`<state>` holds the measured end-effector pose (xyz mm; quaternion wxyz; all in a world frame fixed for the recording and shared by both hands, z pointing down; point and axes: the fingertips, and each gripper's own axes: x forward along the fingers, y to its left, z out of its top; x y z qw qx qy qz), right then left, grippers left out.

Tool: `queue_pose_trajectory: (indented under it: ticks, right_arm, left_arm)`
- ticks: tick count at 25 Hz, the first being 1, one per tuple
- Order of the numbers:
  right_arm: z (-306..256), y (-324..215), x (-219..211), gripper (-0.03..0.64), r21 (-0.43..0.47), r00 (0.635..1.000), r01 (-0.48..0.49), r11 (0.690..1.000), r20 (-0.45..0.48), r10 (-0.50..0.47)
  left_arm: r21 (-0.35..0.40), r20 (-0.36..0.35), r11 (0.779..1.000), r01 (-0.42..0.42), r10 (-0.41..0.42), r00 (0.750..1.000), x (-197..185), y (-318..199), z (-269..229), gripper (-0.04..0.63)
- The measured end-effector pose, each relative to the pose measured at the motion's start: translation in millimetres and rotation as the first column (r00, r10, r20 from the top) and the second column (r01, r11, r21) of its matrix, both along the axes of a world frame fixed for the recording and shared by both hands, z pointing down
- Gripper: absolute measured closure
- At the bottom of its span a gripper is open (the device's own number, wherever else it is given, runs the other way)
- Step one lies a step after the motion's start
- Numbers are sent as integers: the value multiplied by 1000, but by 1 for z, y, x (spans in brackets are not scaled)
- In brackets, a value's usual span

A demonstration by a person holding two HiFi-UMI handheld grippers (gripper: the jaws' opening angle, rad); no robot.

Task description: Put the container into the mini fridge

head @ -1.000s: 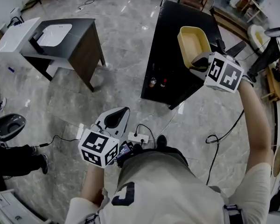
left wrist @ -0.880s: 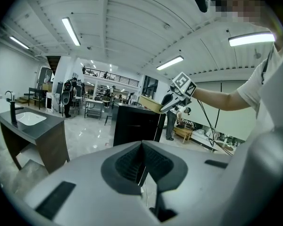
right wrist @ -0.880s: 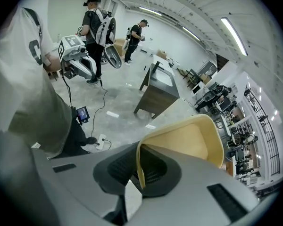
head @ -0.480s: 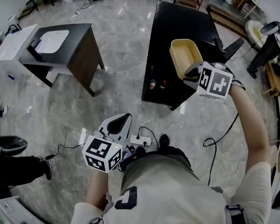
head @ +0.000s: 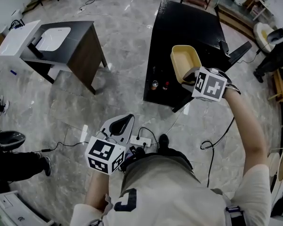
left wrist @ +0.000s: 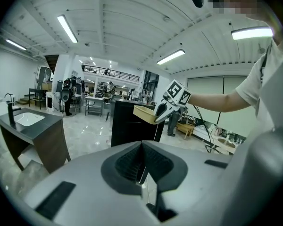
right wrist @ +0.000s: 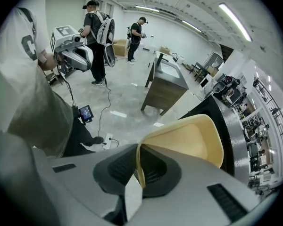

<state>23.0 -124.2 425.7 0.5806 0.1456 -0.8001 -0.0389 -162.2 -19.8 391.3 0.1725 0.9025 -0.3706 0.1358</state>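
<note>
A pale yellow, empty, tub-shaped container point(head: 185, 59) hangs in the air over the near edge of a long black counter point(head: 179, 22). My right gripper point(head: 188, 75) is shut on its near rim. In the right gripper view the container's wall point(right wrist: 188, 140) stands pinched between the dark pads point(right wrist: 118, 166). My left gripper point(head: 124, 118) is held low by the person's waist, shut on nothing; its pads point(left wrist: 132, 161) meet in the left gripper view, where the container point(left wrist: 145, 113) shows far off. I see no mini fridge.
A dark wooden cabinet with a white sink point(head: 68, 41) stands at the left on the marble floor. A power strip point(head: 139, 139) and cables lie by the person's feet. Two people point(right wrist: 96, 32) stand far off in the right gripper view.
My right gripper has carried the container a little to the left and nearer. The left gripper has barely moved.
</note>
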Motion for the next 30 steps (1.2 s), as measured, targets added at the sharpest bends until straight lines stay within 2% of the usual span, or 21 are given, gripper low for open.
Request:
queue_pose_trajectory:
  ticks: [14, 25, 30]
  right_arm:
    - [48, -61, 38, 583, -22, 1000, 1, 1000, -22, -2]
    - [70, -110, 40, 581, 63, 999, 14, 998, -54, -11]
    - [82, -130, 35, 581, 148, 995, 37, 988, -98, -22]
  left_arm:
    - [-53, 21, 998, 29, -28, 999, 45, -28, 11, 540]
    - [-80, 22, 996, 38, -36, 999, 59, -44, 20, 540]
    - [-97, 29, 994, 49, -46, 999, 57, -49, 26, 540]
